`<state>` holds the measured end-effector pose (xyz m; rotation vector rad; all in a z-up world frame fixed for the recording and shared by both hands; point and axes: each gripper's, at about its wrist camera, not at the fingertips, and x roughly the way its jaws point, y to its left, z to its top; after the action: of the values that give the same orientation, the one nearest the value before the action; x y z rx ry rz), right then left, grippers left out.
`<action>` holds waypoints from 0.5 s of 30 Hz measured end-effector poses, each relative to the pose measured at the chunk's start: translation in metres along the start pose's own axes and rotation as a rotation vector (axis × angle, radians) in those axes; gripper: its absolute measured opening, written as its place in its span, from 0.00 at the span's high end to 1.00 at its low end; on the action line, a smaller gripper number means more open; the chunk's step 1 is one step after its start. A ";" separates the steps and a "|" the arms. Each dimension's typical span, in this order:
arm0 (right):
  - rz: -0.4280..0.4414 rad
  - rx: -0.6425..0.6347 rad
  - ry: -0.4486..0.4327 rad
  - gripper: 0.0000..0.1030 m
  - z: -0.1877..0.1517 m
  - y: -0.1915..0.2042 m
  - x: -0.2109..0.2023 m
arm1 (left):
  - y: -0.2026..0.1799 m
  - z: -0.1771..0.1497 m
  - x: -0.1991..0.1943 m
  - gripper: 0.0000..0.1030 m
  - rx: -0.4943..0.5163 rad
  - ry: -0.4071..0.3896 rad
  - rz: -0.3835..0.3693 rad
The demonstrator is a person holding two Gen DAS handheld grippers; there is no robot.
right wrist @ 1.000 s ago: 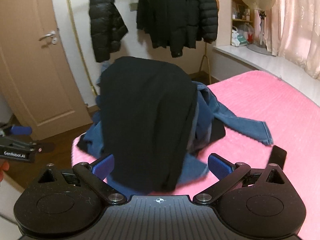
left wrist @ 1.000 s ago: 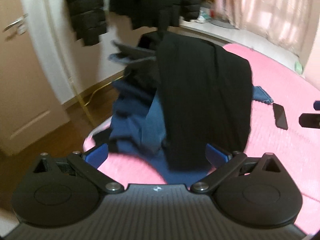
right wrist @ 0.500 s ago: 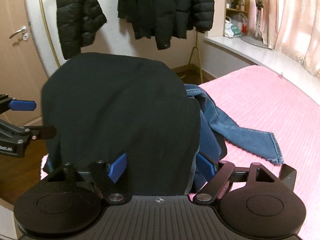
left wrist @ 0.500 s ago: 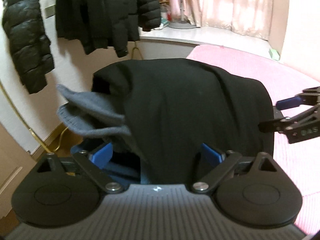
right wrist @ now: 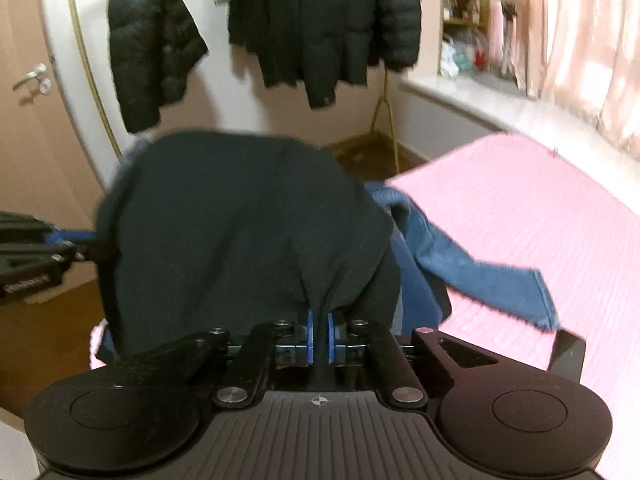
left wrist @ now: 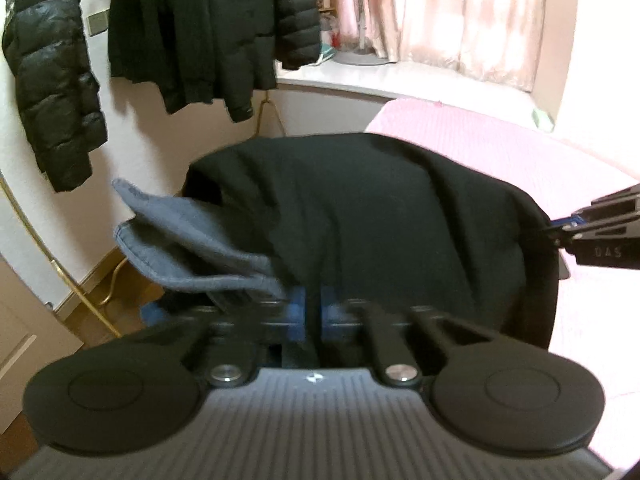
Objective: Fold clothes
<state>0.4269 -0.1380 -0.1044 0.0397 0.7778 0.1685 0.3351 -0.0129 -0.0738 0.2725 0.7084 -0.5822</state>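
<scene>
A black garment (left wrist: 380, 216) lies on top of a clothes pile at the edge of the pink bed (left wrist: 500, 140). My left gripper (left wrist: 313, 310) is shut on its near edge, blue pads pinching the black cloth. My right gripper (right wrist: 319, 334) is shut on the same black garment (right wrist: 240, 220) at its other side; the cloth bunches into the jaws. A grey-blue garment (left wrist: 188, 236) sticks out under the black one on the left. Blue jeans (right wrist: 472, 272) lie under it and spread over the bed (right wrist: 540, 208). Each gripper shows at the edge of the other's view.
Black puffer jackets (right wrist: 320, 20) hang on the wall behind the pile. A door (right wrist: 28, 100) stands at the left. A window sill with a fan (left wrist: 360, 8) and pink curtains (left wrist: 472, 20) lies beyond the bed. Wooden floor (right wrist: 48, 320) lies left of the bed.
Both grippers moved in on the black garment and closed on its edges; a second ago both were open and farther back.
</scene>
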 end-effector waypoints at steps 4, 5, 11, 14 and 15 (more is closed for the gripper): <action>0.049 0.100 -0.112 0.98 0.025 0.003 -0.035 | -0.003 0.018 -0.017 0.99 0.023 -0.067 -0.042; 0.058 0.123 -0.141 0.98 0.032 0.003 -0.045 | -0.004 0.023 -0.024 0.99 0.024 -0.091 -0.049; 0.056 0.164 -0.336 1.00 0.055 -0.001 -0.124 | -0.003 0.049 -0.060 1.00 -0.026 -0.188 -0.100; 0.031 0.160 -0.427 1.00 0.055 -0.006 -0.165 | -0.008 0.055 -0.076 1.00 -0.037 -0.210 -0.147; 0.016 0.153 -0.437 1.00 0.054 -0.007 -0.177 | -0.011 0.056 -0.079 1.00 -0.045 -0.208 -0.172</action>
<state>0.3423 -0.1726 0.0563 0.2206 0.3531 0.1094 0.3103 -0.0138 0.0202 0.1076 0.5456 -0.7455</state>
